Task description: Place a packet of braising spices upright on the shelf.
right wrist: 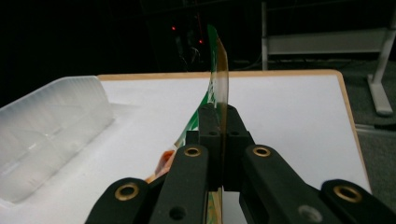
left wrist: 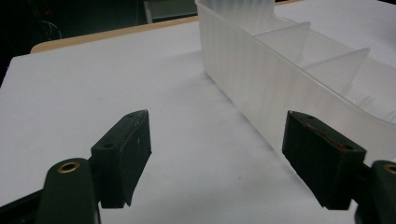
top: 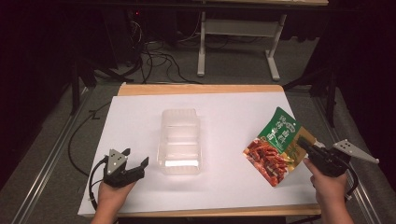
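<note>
left gripper (top: 138,167) agape, right gripper (top: 302,142) clamped

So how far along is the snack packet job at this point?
Done: the right gripper is clamped on the edge of the snack packet, which it holds tilted above the white table. In hand: carrying it; it is still to the right of the clear divided box, whose compartments look empty. The left gripper sits open beside the box, holding nothing. Left: probably moving the packet over the box and releasing it.
</note>
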{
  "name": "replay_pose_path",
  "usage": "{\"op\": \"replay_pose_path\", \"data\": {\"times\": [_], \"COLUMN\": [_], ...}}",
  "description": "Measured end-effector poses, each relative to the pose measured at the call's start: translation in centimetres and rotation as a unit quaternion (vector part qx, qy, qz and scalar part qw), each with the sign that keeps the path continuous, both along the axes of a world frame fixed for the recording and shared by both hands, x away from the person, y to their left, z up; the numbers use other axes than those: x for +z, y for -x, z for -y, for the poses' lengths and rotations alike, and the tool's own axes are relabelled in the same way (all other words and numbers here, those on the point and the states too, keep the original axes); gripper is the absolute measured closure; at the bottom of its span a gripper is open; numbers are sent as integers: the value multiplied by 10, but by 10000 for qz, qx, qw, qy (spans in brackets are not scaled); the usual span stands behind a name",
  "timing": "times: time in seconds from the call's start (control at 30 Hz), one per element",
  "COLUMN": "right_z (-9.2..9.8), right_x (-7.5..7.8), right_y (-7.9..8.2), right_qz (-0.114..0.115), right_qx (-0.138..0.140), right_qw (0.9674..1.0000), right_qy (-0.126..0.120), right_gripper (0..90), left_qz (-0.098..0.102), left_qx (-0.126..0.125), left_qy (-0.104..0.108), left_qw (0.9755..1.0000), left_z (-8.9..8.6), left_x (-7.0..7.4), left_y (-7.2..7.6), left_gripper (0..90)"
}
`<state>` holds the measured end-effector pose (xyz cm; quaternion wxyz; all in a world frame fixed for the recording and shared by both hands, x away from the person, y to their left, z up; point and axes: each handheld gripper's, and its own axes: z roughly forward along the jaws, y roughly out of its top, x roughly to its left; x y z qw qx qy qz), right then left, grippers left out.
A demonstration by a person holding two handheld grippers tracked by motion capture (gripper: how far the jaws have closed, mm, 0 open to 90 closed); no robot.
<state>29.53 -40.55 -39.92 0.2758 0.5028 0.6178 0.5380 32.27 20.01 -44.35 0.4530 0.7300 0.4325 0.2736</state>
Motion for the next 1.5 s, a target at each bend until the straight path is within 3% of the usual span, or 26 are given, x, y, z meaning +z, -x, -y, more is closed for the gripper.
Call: {"op": "replay_pose_path", "data": {"times": [0.5, 0.87, 1.13, 1.5], "right_z": [-29, -47, -48, -61], "right_x": [25, 38, 43, 51], "right_y": [10, 9, 4, -8], "right_qz": [598, 819, 961, 1094], "right_qx": [396, 551, 579, 831], "right_qw": [9973, 9946, 9928, 9903], "right_qy": [161, 311, 409, 227], "right_gripper": [900, 900, 900, 900], "left_qz": [48, 103, 133, 167], "left_qx": [-61, -59, -58, -61], "left_qy": [-7, 27, 63, 110], "left_qw": [10000, 9999, 9999, 9998], "left_z": [1, 0, 0, -2], "left_x": [0, 0, 0, 1], "left_y": [1, 1, 2, 3], "left_gripper": [243, 244, 241, 239]}}
